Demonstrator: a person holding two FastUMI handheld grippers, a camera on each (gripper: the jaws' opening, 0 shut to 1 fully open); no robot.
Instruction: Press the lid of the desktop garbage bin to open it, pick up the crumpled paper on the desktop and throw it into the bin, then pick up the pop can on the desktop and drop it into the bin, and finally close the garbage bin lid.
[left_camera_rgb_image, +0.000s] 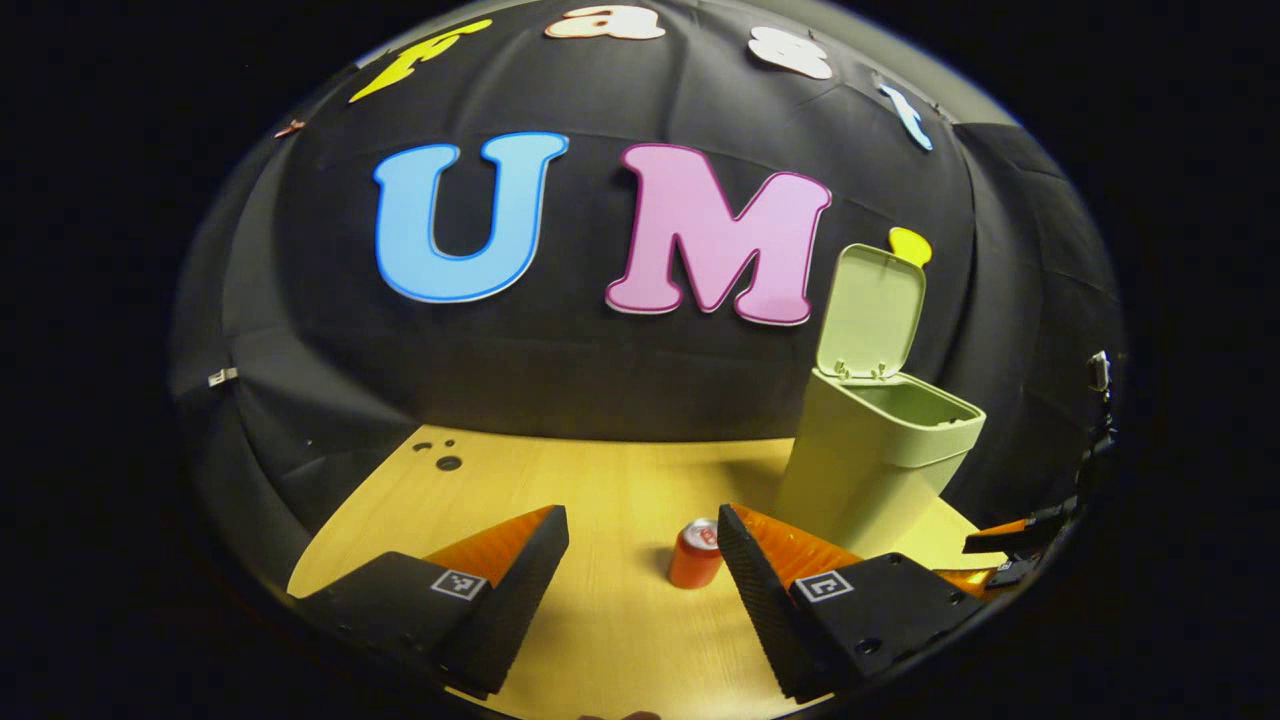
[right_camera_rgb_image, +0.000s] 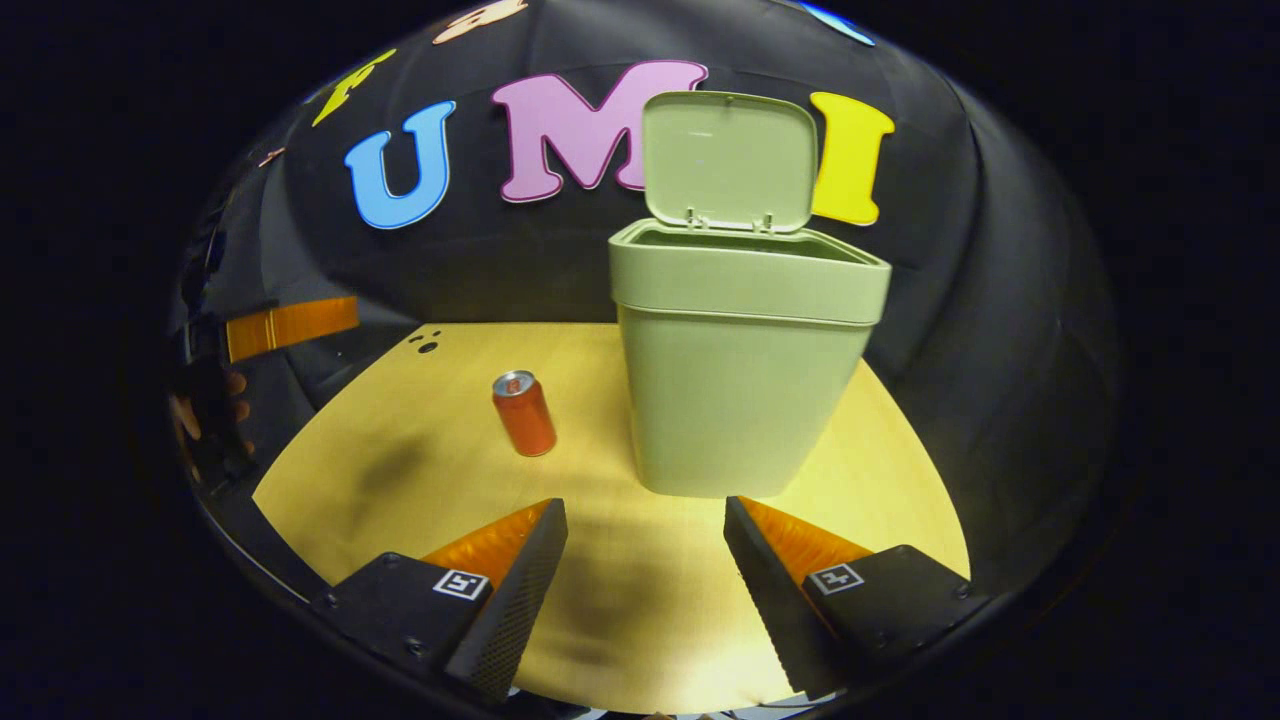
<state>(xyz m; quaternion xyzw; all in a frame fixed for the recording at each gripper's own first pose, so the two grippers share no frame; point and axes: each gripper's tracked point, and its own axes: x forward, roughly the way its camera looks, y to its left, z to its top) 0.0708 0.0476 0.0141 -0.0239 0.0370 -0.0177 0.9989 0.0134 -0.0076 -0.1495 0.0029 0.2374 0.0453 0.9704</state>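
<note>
An upright orange pop can (left_camera_rgb_image: 695, 553) stands left of the lid-up green bin (right_camera_rgb_image: 745, 360). Left gripper (left_camera_rgb_image: 640, 560) and right gripper (right_camera_rgb_image: 645, 560) both gape empty. Thin, light, slippery (likely dentable): grasp mid-body.

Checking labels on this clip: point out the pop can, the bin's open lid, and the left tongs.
pop can (right_camera_rgb_image: 524, 416), right gripper view, on its side wall.
bin's open lid (right_camera_rgb_image: 728, 160), right gripper view, on its inner face.
left tongs (left_camera_rgb_image: 642, 545), left gripper view, midway between the open fingertips.
</note>
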